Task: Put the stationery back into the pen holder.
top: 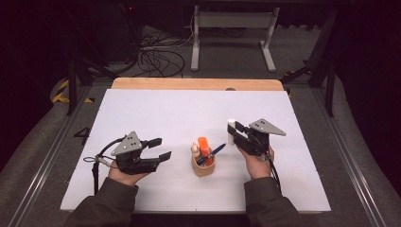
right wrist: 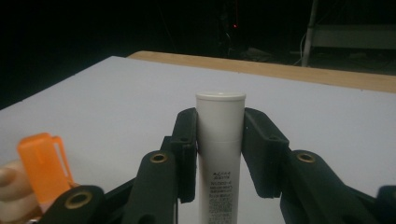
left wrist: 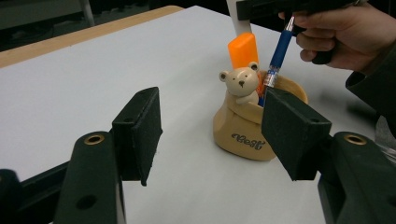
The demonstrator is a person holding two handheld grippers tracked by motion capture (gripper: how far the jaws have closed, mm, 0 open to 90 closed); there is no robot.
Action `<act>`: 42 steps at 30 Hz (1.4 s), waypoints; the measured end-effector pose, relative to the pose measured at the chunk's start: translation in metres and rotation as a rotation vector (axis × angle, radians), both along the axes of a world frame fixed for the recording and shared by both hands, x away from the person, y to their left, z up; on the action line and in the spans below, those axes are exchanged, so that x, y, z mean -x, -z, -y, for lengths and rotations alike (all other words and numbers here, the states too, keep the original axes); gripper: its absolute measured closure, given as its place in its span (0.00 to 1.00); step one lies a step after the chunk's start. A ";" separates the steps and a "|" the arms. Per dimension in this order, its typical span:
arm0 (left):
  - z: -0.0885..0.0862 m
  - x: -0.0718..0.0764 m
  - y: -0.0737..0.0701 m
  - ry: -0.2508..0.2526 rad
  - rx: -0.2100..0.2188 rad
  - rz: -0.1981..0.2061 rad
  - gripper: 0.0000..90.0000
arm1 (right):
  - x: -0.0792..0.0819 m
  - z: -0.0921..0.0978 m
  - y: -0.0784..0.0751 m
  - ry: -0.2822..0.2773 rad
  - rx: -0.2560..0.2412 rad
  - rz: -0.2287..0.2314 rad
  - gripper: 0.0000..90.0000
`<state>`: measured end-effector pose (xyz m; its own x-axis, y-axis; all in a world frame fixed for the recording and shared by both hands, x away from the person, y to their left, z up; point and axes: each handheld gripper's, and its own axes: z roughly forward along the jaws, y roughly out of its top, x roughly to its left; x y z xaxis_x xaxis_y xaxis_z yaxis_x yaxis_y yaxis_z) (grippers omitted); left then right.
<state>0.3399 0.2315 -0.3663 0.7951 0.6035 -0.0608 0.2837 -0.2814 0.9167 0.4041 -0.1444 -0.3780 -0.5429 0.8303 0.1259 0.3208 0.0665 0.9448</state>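
A tan bear-shaped holder [top: 203, 166] [left wrist: 243, 133] stands at the middle front of the white table. In it are an orange marker [top: 204, 145] [left wrist: 243, 50] [right wrist: 43, 169] and a blue pen [top: 212, 153] [left wrist: 279, 52]. My right gripper [top: 231, 132] [right wrist: 219, 142] is shut on an upright white tube [top: 231, 130] [right wrist: 219, 158], held just right of the holder. My left gripper [top: 160, 149] [left wrist: 212, 135] stands open to the left of the holder, nothing between its jaws.
The white table top [top: 165, 113] has a wooden strip [top: 198, 84] along its far edge. Beyond it are a white frame's legs [top: 231, 38] and cables [top: 161, 59] on the floor.
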 end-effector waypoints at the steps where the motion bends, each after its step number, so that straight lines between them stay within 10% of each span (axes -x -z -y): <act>1: 0.000 0.000 0.000 0.000 0.001 -0.002 0.43 | 0.001 0.000 -0.002 -0.005 -0.005 0.005 0.75; 42: -0.001 0.000 0.000 -0.017 -0.014 0.002 0.34 | 0.039 -0.021 -0.044 -0.143 -0.141 0.192 0.75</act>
<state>0.3403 0.2321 -0.3663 0.7848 0.6177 -0.0507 0.2865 -0.2890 0.9135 0.3646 -0.1238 -0.3341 -0.6782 0.7253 0.1179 0.1316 -0.0381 0.9906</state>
